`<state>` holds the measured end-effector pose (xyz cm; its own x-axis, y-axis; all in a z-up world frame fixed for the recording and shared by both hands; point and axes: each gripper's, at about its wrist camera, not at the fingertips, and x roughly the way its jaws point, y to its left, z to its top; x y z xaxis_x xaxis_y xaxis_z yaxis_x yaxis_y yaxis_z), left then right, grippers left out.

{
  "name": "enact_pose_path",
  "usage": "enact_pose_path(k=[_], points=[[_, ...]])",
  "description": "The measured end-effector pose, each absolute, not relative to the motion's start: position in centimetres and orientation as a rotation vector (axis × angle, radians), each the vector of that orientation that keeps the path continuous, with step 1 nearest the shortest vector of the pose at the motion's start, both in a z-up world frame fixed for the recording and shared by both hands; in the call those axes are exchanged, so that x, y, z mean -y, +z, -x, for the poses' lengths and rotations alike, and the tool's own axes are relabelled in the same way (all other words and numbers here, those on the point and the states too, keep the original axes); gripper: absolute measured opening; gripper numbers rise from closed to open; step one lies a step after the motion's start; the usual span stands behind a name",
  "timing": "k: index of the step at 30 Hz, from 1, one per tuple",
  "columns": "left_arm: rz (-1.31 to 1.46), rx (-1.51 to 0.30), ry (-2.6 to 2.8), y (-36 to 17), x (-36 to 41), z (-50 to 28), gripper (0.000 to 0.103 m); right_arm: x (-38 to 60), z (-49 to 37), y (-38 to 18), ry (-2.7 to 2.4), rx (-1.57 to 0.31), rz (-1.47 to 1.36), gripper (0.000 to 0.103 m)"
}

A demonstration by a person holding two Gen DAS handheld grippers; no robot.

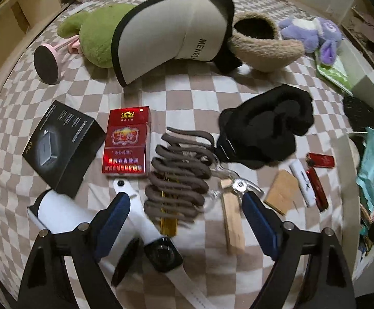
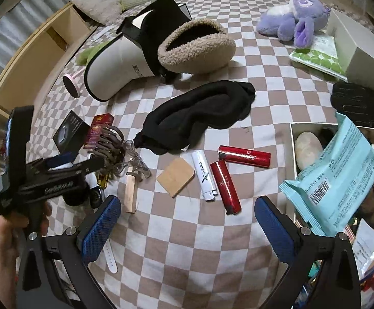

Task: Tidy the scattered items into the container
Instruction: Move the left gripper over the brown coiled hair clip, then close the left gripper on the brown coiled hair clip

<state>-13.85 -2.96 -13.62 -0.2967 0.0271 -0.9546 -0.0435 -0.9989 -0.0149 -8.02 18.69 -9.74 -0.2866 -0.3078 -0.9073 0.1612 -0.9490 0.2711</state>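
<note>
My left gripper [image 1: 185, 213] hangs open over a brown hair claw [image 1: 179, 177], whose lower end lies between the fingers without touching the pads. A smartwatch on a white strap [image 1: 163, 255] and a wooden clip [image 1: 233, 221] lie under it. A red cigarette pack [image 1: 127, 141] and a black box [image 1: 63, 149] sit to the left. My right gripper [image 2: 188, 228] is open over bare checked sheet, with a white lighter [image 2: 204, 177], two red lighters [image 2: 225, 188] and a tan card [image 2: 175, 177] just ahead. The white container [image 2: 293, 139] at the right holds a teal packet [image 2: 336, 175].
A black cloth mask [image 2: 199, 113], a white-and-black fleece boot [image 2: 114, 61], a purple plush [image 2: 295, 23], a green plush [image 1: 94, 33], a black glove [image 2: 362, 105] and a pink stand [image 1: 46, 61] lie on the bed. A hand [image 2: 4, 237] holds the left gripper. Wooden shelves run along the left.
</note>
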Motion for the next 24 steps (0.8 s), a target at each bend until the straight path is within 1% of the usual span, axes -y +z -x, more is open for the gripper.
enact_pose_path(k=[8, 9, 10, 12, 20, 21, 22, 23, 24], points=[[1.902, -0.117, 2.464, -15.7, 2.2, 16.5, 0.088, -19.1, 9.1, -10.5, -2.267, 0.197, -1.682, 0.103], [1.908, -0.129, 2.456, -15.9, 2.1, 16.7, 0.087, -19.1, 9.1, -10.5, -2.263, 0.197, -1.683, 0.103], [1.919, -0.146, 2.439, -16.3, 1.9, 17.0, 0.083, -19.1, 9.2, -10.6, -2.26, 0.196, -1.682, 0.103], [1.946, -0.173, 2.417, -16.7, 1.6, 17.4, 0.081, -19.2, 9.2, -10.6, -2.255, 0.194, -1.682, 0.103], [2.035, -0.279, 2.364, -18.7, 1.5, 18.3, 0.081, -19.9, 9.4, -10.7, -2.24, 0.198, -1.683, 0.103], [2.042, -0.293, 2.356, -18.9, 1.6, 18.3, 0.072, -20.0, 9.4, -10.7, -2.239, 0.201, -1.684, 0.103], [2.048, -0.306, 2.349, -19.0, 1.6, 18.2, 0.066, -20.2, 9.4, -10.7, -2.24, 0.205, -1.686, 0.103], [2.046, -0.309, 2.348, -19.0, 1.6, 18.1, 0.064, -20.3, 9.4, -10.7, -2.241, 0.208, -1.686, 0.103], [2.044, -0.312, 2.348, -18.9, 1.6, 18.0, 0.064, -20.4, 9.5, -10.7, -2.242, 0.212, -1.686, 0.103]])
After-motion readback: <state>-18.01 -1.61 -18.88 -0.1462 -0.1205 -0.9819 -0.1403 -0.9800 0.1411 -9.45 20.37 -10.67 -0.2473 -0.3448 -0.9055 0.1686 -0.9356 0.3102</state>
